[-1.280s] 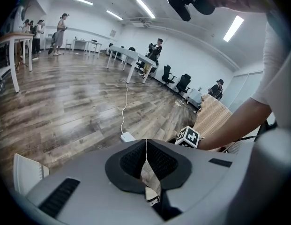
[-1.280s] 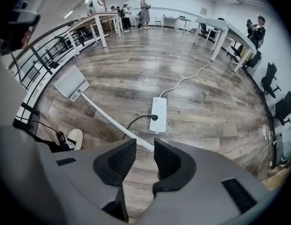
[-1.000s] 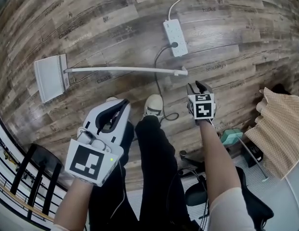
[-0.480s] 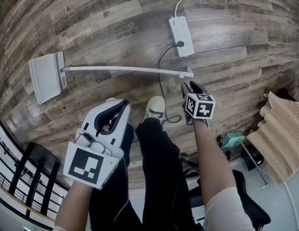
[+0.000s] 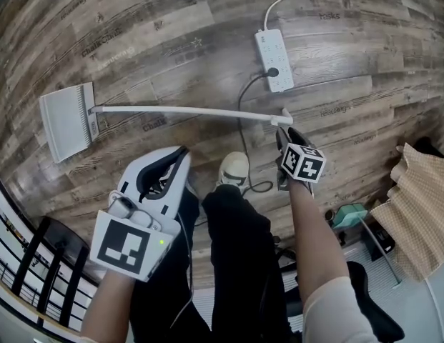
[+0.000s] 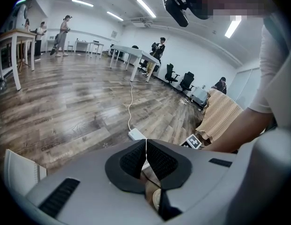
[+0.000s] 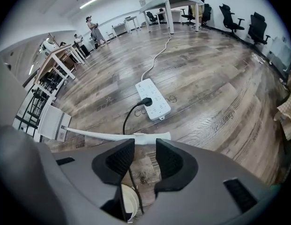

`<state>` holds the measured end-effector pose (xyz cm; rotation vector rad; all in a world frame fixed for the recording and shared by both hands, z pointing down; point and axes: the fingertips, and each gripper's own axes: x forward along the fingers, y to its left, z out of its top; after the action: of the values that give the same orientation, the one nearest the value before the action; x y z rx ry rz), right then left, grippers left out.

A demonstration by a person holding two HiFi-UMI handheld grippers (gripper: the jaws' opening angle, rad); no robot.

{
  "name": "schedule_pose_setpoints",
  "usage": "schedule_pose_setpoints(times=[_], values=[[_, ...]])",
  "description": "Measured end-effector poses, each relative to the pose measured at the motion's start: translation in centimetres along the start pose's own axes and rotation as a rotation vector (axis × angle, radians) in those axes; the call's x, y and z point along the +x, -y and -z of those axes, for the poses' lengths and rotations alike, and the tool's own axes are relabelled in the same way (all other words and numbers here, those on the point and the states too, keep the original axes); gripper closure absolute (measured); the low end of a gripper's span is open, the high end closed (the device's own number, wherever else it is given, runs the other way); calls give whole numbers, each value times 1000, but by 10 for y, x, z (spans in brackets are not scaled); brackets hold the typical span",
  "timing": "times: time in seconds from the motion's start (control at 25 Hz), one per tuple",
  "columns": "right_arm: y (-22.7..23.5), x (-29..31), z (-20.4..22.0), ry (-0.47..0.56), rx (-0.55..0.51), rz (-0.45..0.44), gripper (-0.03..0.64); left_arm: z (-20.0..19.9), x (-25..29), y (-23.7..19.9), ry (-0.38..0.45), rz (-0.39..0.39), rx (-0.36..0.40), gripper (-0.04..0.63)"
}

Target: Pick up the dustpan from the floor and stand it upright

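Hovering my right gripper, jaws parted and empty, I find the dustpan flat on the floor, handle tip at 12 o'clock, pan toward 9; left gripper, pinched shut, is farther.

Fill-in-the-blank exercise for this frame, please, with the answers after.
The dustpan lies flat on the wooden ____.
The right gripper hangs near the free end of its white ____.
The left gripper has shut fingers; the right's are ____.
A black plug sits in the white ____ strip.
Missing: floor; handle; open; power.
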<state>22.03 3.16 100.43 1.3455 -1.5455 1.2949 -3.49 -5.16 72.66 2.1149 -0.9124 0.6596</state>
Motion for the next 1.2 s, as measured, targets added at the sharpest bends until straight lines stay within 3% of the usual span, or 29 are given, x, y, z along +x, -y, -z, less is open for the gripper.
schedule_pose_setpoints(times=[0.2,0.4,0.64,0.72,0.84,1.04,1.2], values=[[16,8,-1,8,-3,13,480,0,10,-5,3,0,21,571],[21,17,-3,25,78,15,482,0,16,-10,2,-12,18,571],[20,16,3,-36,-72,38,483,0,16,-8,-5,-9,23,571],[19,15,5,-67,-202,37,483,0,16,-9,-2,-14,18,571],[10,13,6,-127,-515,-1,483,-4,14,-13,14,-18,34,571],[23,16,1,-184,-805,3,483,-11,10,-25,52,-18,77,571],[23,20,11,-255,-1143,-50,485,-17,7,-36,96,-29,80,571]])
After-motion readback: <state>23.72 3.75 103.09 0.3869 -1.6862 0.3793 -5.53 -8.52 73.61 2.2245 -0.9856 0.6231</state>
